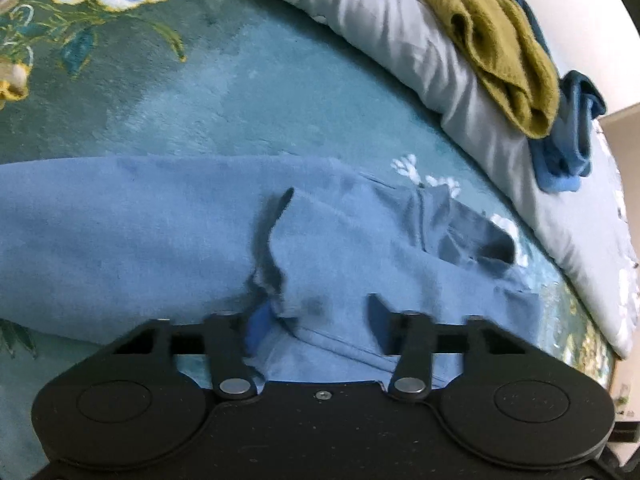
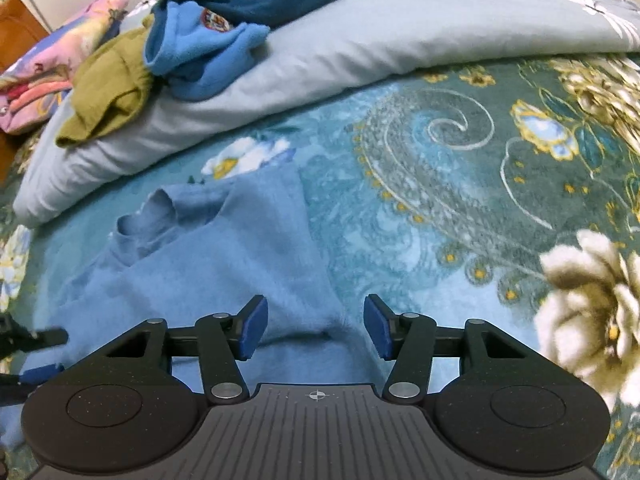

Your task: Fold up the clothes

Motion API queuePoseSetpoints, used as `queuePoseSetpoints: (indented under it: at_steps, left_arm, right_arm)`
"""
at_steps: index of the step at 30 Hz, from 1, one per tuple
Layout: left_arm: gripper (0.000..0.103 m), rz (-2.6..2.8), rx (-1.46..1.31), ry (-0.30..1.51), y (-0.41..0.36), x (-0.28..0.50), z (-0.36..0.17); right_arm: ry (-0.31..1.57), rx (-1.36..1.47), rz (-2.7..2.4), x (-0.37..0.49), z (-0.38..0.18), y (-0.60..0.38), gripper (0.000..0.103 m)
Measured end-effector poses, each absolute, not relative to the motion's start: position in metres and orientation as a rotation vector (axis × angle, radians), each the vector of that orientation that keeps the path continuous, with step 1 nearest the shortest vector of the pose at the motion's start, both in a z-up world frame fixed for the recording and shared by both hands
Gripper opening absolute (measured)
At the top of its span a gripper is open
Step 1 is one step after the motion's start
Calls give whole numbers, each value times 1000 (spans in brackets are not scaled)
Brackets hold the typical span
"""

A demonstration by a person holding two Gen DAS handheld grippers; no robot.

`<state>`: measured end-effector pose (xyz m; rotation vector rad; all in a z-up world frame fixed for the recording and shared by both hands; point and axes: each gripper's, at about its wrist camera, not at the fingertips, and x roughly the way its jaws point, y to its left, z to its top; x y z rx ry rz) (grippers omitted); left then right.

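Observation:
A light blue long-sleeved garment lies spread on the teal floral bedspread; it also shows in the right wrist view, collar toward the pillow. My left gripper is open just above the garment, a raised fold of its cloth between the jaws. My right gripper is open low over the garment's right edge, its blue pads apart with a wrinkle between them. The left gripper's tip shows at the far left of the right wrist view.
A grey-white duvet lies along the back. On it sit an olive garment and a blue fleece garment; both also show in the left wrist view. A folded pink pile lies far left.

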<state>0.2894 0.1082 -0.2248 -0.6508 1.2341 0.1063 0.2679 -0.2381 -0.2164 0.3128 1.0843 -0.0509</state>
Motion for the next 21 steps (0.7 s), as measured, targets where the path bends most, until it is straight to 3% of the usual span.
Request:
queuePoseSetpoints:
  at_steps: [1, 2, 7, 13, 18, 21]
  left_arm:
    - [8, 113, -650, 1234, 109, 289, -225]
    - [5, 119, -649, 1234, 109, 288, -225]
    - [5, 136, -671, 1215, 113, 282, -226]
    - [5, 148, -720, 1230, 115, 275, -231]
    - [21, 149, -756, 1237, 115, 277, -236]
    - [28, 139, -752, 1245, 114, 281, -238]
  right_arm:
    - [1076, 307, -39, 275, -216, -238, 50]
    - [1068, 302, -27, 281, -216, -238, 50]
    - [1014, 353, -20, 327, -211, -252, 52]
    - [1090, 403, 28, 385, -223, -260, 48]
    - [1190, 394, -2, 406, -247, -262, 30]
    - [1208, 328, 49, 405, -250, -253, 30]
